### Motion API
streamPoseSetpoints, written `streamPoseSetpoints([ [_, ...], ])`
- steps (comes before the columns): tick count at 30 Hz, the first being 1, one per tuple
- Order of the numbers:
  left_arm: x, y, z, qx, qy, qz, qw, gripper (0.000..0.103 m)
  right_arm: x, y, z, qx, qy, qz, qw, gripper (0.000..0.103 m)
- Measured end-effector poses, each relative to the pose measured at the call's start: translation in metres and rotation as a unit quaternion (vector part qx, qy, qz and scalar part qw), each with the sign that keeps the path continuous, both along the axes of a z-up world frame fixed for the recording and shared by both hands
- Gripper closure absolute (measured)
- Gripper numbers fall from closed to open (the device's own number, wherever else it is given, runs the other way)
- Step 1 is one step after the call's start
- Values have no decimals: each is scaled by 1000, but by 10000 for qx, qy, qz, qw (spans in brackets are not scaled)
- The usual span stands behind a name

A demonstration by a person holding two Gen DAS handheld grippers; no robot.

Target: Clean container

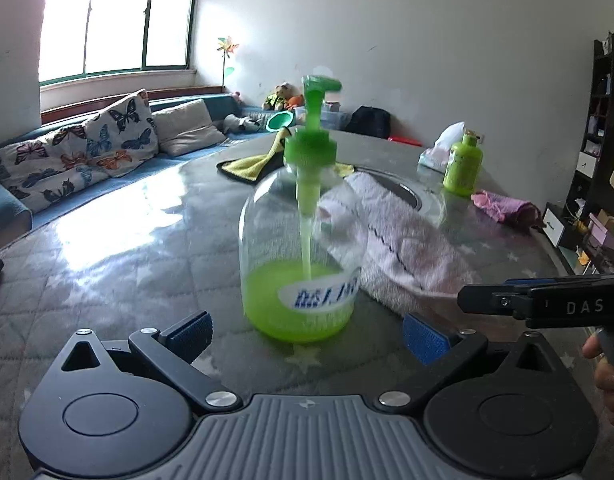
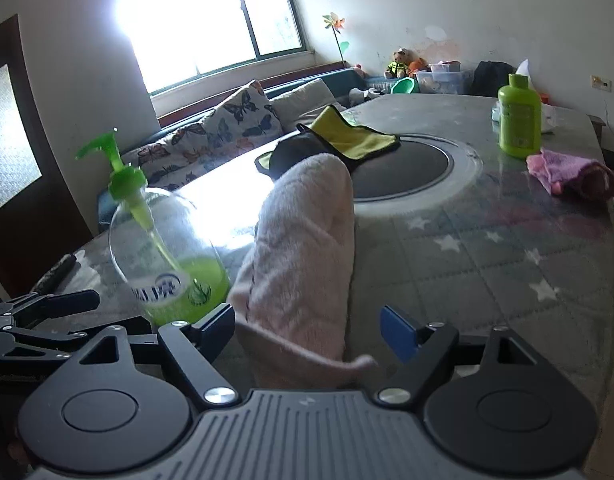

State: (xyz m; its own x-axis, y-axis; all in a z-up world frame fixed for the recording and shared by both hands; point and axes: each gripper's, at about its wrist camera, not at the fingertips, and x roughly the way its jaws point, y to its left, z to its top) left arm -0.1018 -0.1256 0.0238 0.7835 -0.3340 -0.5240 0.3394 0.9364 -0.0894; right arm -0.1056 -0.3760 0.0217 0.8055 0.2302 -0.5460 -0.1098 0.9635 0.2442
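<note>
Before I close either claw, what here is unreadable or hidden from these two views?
- Pump bottle label: motion-blurred in both views, text unreadable.
- White towel: near end hidden behind the right claw body, right wrist view.
- Small green bottle label: too small to read.
- Right claw's fingertips: unseen in the left wrist view.

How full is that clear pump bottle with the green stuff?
Mostly empty. The pump bottle holds green liquid only in its bottom part; above that the clear walls show the pump tube and the towel behind.

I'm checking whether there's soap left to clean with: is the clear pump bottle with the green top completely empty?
No: the clear pump bottle with the green top holds a layer of green liquid at its bottom.
</note>
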Motion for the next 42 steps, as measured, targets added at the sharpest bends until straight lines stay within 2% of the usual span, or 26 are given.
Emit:
streamPoseSetpoints([
  [8,3,-5,-11,155,354,261,9989,0,-8,0,-11,-39,194,16,9998,20],
  [12,9,-3,-15,182,504,405,9977,0,-8,5,-15,-131,229,50,9996,14],
  [15,14,-3,-17,220,573,511,9968,0,-7,11,-15,-218,212,87,9995,14],
  [31,23,-16,-22,598,516,718,9943,0,1,23,-21,-512,160,62,9985,7],
  [42,27,-15,-22,588,509,730,9943,0,6,30,-22,-669,224,82,9975,0],
])
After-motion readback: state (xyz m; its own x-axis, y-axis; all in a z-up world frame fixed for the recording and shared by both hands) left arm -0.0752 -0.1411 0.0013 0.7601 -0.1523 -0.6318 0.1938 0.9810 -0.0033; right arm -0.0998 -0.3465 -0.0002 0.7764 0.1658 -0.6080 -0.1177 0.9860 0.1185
